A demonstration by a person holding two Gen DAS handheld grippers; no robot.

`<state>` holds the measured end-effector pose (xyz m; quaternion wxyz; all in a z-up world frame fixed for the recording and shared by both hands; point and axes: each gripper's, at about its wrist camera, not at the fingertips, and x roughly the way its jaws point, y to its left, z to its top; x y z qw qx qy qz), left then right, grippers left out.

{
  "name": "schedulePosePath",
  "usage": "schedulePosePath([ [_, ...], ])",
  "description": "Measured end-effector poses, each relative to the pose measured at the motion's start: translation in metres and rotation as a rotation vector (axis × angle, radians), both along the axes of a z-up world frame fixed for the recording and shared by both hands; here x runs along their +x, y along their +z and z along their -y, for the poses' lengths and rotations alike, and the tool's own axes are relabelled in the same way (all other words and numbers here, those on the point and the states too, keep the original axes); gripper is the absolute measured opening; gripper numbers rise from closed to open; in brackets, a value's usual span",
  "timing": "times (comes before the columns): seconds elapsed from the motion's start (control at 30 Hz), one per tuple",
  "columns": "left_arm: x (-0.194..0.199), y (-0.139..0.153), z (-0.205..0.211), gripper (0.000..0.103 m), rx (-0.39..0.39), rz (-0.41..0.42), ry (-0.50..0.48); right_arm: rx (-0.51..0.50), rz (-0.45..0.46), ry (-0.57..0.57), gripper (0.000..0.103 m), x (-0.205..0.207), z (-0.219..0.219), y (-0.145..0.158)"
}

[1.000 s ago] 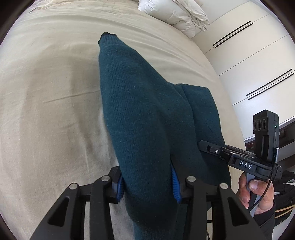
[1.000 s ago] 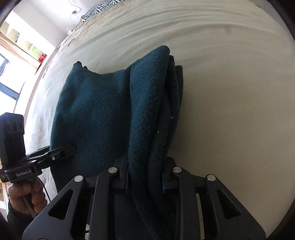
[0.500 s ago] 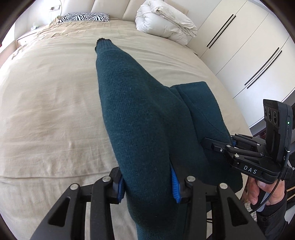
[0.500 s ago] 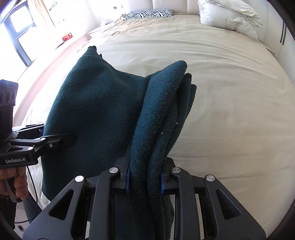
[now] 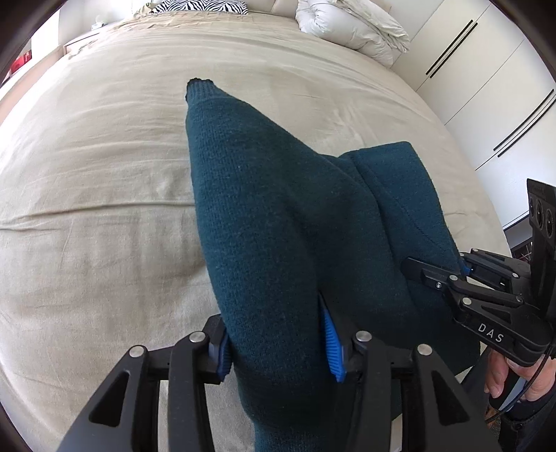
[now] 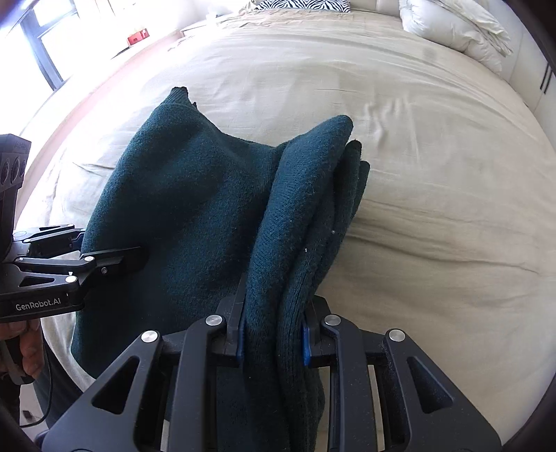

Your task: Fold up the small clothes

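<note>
A dark teal knitted sweater (image 5: 271, 226) hangs folded above the beige bed (image 5: 87, 174), held up at two places. My left gripper (image 5: 278, 347) has a thick fold between its blue pads; its jaws are opening and the cloth still fills the gap. A cuff sticks out at the far end. My right gripper (image 6: 272, 337) is shut on several bunched layers of the sweater (image 6: 180, 194). In each view the other gripper shows beside the cloth: the right gripper (image 5: 434, 274) at the right, the left gripper (image 6: 114, 260) at the left.
The bed (image 6: 434, 174) spreads wide beneath the cloth. A white duvet (image 5: 351, 27) and a zebra pillow (image 5: 201, 5) lie at its head. White wardrobe doors (image 5: 486, 87) stand at the right, a window (image 6: 34, 52) at the left. A person's hand (image 5: 514, 379) grips the right handle.
Both grippers have carried the hanging sweater sideways over the bed, and the views have tipped up, so the head of the bed now shows. Both grips have kept the cloth.
</note>
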<state>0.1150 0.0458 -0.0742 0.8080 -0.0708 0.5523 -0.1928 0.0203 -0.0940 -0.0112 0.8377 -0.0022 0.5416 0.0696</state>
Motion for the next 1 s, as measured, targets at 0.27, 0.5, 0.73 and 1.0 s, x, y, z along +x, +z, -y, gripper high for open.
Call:
schedulePosePath([
  [0.27, -0.004, -0.023, -0.029, 0.060, -0.092, -0.023, 0.008, 0.187, -0.047, -0.063, 0.025, 0.006, 0.014, -0.039],
  [0.5, -0.005, -0.030, -0.044, 0.068, -0.169, -0.007, 0.026, 0.466, -0.032, -0.128, 0.044, 0.006, 0.058, -0.064],
  [0.73, -0.025, -0.029, -0.059, 0.070, -0.230, 0.058, 0.073, 0.708, -0.017, -0.264, 0.050, 0.000, 0.109, -0.091],
  [1.0, -0.055, -0.001, -0.080, 0.072, -0.203, 0.193, 0.152, 0.702, 0.030, -0.391, 0.052, -0.032, 0.147, -0.085],
])
